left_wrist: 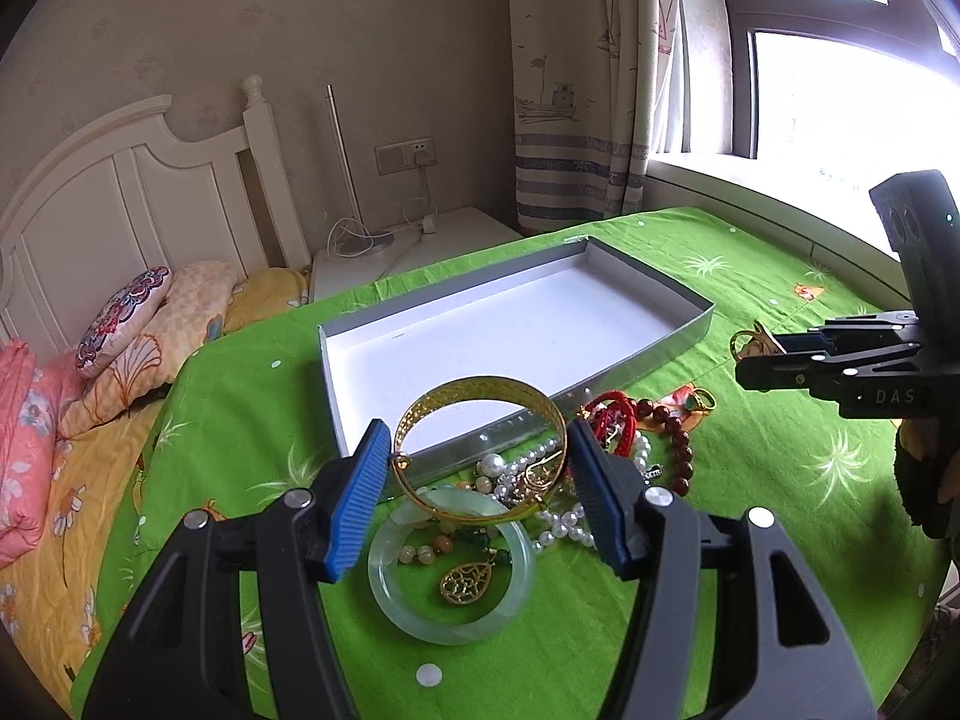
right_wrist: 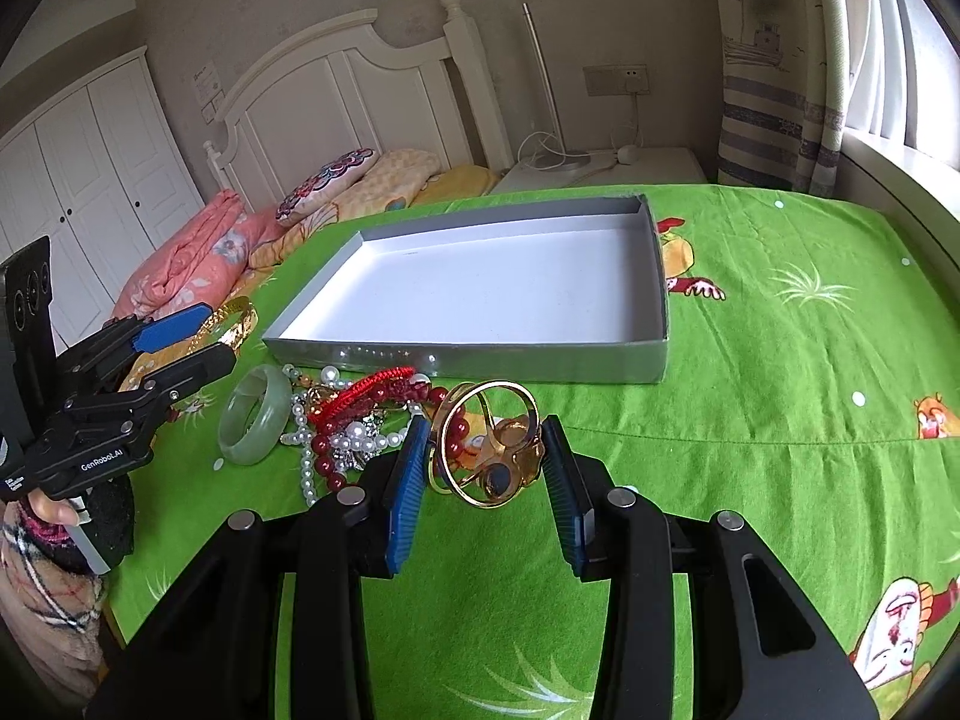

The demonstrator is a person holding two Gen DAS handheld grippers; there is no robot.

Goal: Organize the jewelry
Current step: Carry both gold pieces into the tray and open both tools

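My left gripper (left_wrist: 477,459) is shut on a wide gold bangle (left_wrist: 480,390), held tilted above the jewelry pile; it also shows in the right wrist view (right_wrist: 234,315). Below it lie a pale jade bangle (left_wrist: 450,576), a gold filigree pendant (left_wrist: 465,581), pearl strands (left_wrist: 558,525), a red cord (left_wrist: 609,414) and dark red beads (left_wrist: 678,450). My right gripper (right_wrist: 489,456) is shut on a gold openwork ornament (right_wrist: 486,450), held above the green cloth. The empty grey tray (right_wrist: 468,357) with a white floor lies just beyond the pile.
The table has a green patterned cloth (right_wrist: 780,360). A bed with pillows (right_wrist: 336,180) and a white headboard (right_wrist: 336,72) stands to the left. A white nightstand (right_wrist: 600,171) with cables is behind the table. Curtains (left_wrist: 576,84) and a window are at the right.
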